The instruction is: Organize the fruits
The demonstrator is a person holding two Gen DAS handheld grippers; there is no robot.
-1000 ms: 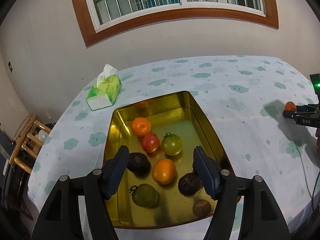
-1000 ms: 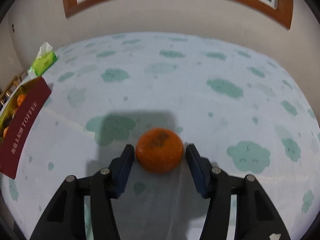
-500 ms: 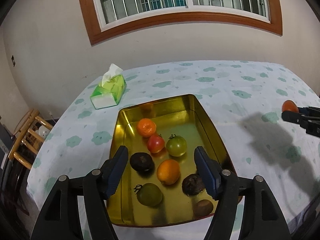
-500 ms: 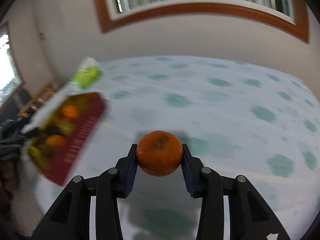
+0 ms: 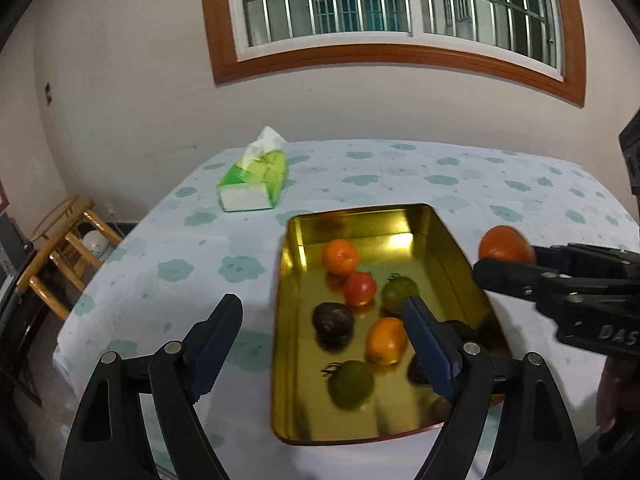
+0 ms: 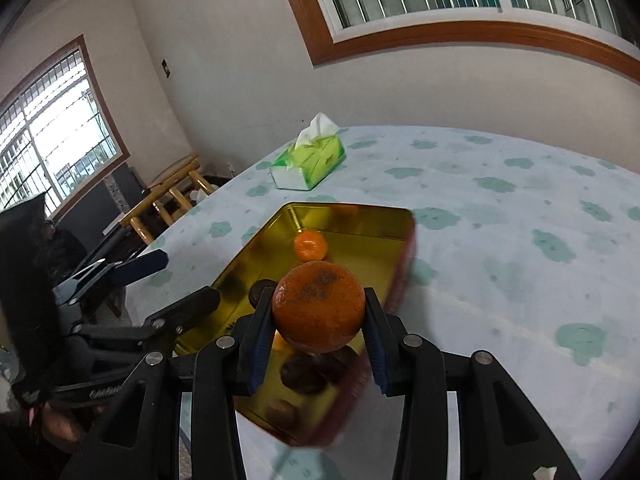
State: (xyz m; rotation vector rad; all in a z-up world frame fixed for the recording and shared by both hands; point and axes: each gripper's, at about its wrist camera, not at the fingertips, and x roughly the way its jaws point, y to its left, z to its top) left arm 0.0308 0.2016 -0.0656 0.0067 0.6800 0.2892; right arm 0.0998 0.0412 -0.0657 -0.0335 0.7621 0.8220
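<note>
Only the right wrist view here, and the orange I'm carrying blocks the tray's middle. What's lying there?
Observer: A red tomato and a green tomato, side by side in the tray.
Operator: And nearer us?
Observer: A second orange, then a dull green fruit at the near end.
Operator: Left tongs empty?
Observer: Yes, the left tongs are opening with nothing between them.

- Three oranges: two in the tray [image 5: 288,320], at [image 5: 340,256] and [image 5: 386,340], one [image 6: 319,306] above it.
- One red tomato [image 5: 360,288].
- Two green tomatoes [image 5: 399,292], [image 5: 351,384].
- One tissue pack [image 5: 255,184] beyond the tray.
</note>
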